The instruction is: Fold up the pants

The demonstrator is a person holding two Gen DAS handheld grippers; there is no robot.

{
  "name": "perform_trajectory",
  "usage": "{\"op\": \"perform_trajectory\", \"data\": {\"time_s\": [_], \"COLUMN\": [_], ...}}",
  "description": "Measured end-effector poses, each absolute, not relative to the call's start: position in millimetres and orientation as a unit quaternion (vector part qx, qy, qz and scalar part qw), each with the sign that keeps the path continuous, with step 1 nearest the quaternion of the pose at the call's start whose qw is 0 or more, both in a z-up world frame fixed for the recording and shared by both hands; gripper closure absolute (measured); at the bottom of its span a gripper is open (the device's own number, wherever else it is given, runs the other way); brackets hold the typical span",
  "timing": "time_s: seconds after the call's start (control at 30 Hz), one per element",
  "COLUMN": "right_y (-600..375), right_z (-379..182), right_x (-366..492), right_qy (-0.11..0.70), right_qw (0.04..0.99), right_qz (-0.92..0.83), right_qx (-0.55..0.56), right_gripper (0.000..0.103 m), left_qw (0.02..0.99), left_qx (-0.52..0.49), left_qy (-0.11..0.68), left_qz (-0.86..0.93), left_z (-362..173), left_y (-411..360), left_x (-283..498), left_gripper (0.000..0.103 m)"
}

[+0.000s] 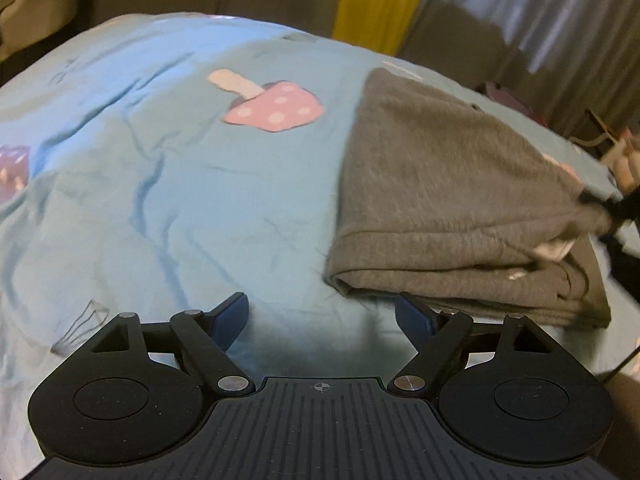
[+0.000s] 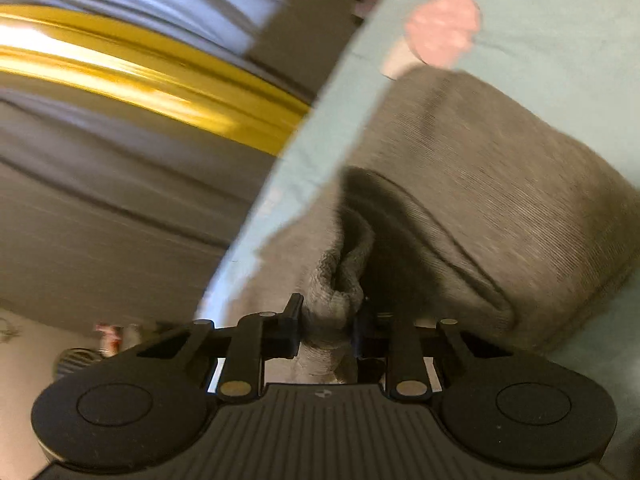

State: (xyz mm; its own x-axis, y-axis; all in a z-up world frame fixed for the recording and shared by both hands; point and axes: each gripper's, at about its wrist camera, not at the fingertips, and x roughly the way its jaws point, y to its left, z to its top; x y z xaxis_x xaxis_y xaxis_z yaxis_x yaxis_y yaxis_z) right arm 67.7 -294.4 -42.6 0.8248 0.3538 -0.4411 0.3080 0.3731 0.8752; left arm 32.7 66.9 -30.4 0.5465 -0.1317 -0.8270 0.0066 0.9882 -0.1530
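Note:
The grey pants (image 1: 452, 200) lie folded in layers on the light blue bedsheet (image 1: 160, 184), to the right in the left wrist view. My left gripper (image 1: 322, 312) is open and empty, just above the sheet near the pants' front left corner. My right gripper (image 2: 326, 312) is shut on a bunched edge of the grey pants (image 2: 480, 184) and lifts it off the stack; it shows as a dark blur at the right edge of the left wrist view (image 1: 612, 208).
The sheet has a pink mushroom print (image 1: 276, 106). The bed edge (image 2: 280, 184) runs close beside the pants. Yellow and grey curtains (image 1: 380, 0) hang behind the bed. Clutter sits on the floor at the far right (image 1: 616, 148).

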Motion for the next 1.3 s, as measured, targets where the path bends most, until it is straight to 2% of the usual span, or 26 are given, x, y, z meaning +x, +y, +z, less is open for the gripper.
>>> {"op": "perform_trajectory", "data": {"time_s": [0.17,0.2,0.27,0.33,0.43,0.47,0.53,0.6,0.67,0.73,0.87,0.97,1.03,1.13,1.2,1.3], "right_y": [-305.2,-306.8,-308.2,-308.2,-303.1,-303.5,-307.6,-309.2,-311.2,-315.5,-318.5,-315.6,-313.1,-316.3,-319.9,-319.0], "right_z": [-31.1,-33.9,-40.9,-45.9,-63.0,-71.4,-74.2,-65.7,-57.3,-58.6,-76.1,-80.0,-75.6,-77.8,-83.6,-88.7], "right_x": [52.9,51.1,47.6,41.7,40.9,40.3,35.6,34.7,33.0,30.6,31.6,35.4,37.1,35.9,32.1,34.3], "right_qy": [0.282,0.29,0.301,0.318,0.353,0.361,0.351,0.353,0.359,0.356,0.369,0.363,0.368,0.375,0.38,0.38], "right_qw": [0.782,0.78,0.777,0.785,0.794,0.788,0.784,0.794,0.803,0.801,0.769,0.767,0.768,0.767,0.748,0.738], "right_qz": [0.023,0.017,0.009,0.002,-0.008,-0.007,0.005,0.008,-0.019,-0.022,-0.001,0.007,0.011,0.017,0.018,0.019], "right_qx": [0.555,0.554,0.553,0.532,0.494,0.499,0.512,0.495,0.474,0.481,0.522,0.528,0.525,0.521,0.543,0.557], "right_gripper": [0.081,0.081,0.081,0.081,0.08,0.08,0.076,0.062,0.041,0.035,0.032,0.025,0.025,0.033,0.033,0.024], "left_qw": [0.864,0.86,0.856,0.85,0.855,0.858,0.861,0.864,0.866,0.866,0.861,0.86,0.861,0.859,0.86,0.86], "left_qx": [-0.033,-0.033,-0.057,-0.106,-0.112,-0.107,-0.109,-0.115,-0.122,-0.127,-0.134,-0.135,-0.135,-0.142,-0.14,-0.136], "left_qy": [0.501,0.508,0.514,0.515,0.506,0.501,0.495,0.489,0.484,0.483,0.49,0.491,0.49,0.49,0.489,0.49], "left_qz": [-0.045,-0.033,-0.014,-0.031,-0.038,-0.038,-0.042,-0.04,-0.036,-0.037,-0.036,-0.035,-0.035,-0.035,-0.035,-0.037], "left_z": [-41.9,-45.6,-53.1,-58.7,-58.2,-56.8,-54.8,-53.6,-53.8,-53.9,-57.8,-58.2,-58.2,-58.7,-58.8,-59.4], "left_y": [45.2,43.7,48.0,56.5,55.6,53.8,53.3,55.3,56.8,57.3,58.9,58.0,58.3,59.8,59.4,58.0], "left_x": [48.8,53.9,61.1,63.1,59.5,57.5,53.6,50.3,48.9,49.3,53.3,52.3,52.2,52.6,52.8,53.4], "left_gripper": [0.021,0.031,0.041,0.07,0.088,0.09,0.092,0.093,0.093,0.094,0.094,0.094,0.094,0.094,0.094,0.094]}}
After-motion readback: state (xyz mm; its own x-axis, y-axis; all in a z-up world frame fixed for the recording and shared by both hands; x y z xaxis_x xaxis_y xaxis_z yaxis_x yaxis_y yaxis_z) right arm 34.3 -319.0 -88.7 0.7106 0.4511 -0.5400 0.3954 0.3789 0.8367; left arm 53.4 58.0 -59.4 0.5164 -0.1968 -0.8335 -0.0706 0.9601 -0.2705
